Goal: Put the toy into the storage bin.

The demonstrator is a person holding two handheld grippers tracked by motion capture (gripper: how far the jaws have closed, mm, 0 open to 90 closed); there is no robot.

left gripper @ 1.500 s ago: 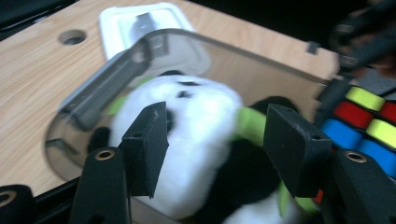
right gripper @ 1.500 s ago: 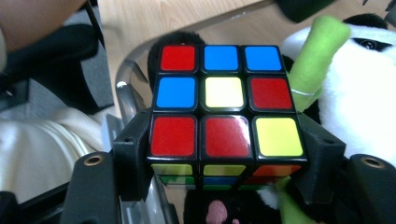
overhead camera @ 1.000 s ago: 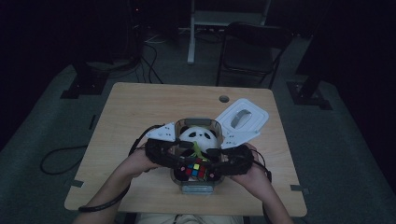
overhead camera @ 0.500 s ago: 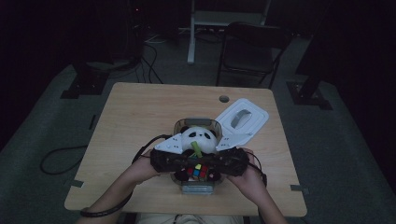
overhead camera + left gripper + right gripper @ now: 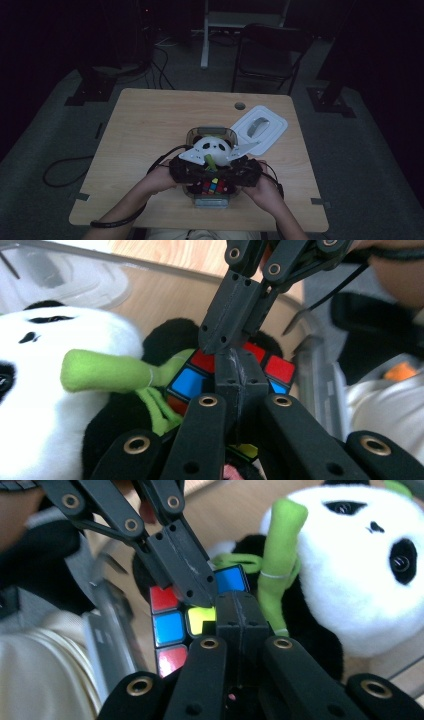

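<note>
Both tongs have dropped toward the clear bin near the front edge of the surface since a second ago, and both have just pinched fully closed — nothing between the jaws in either gripper view. Left tongs and right tongs now meet tip to tip right over the puzzle cube, which sits in the front end of the bin, touching the panda plush with its green bamboo stalk. The cube is not gripped — closed tips rest at or just above its top face; contact is unclear. The white lid lies off, beside the bin toward the right edge. Likely meaning: closed tips will poke or nudge the cube, not lift it yet.
</note>
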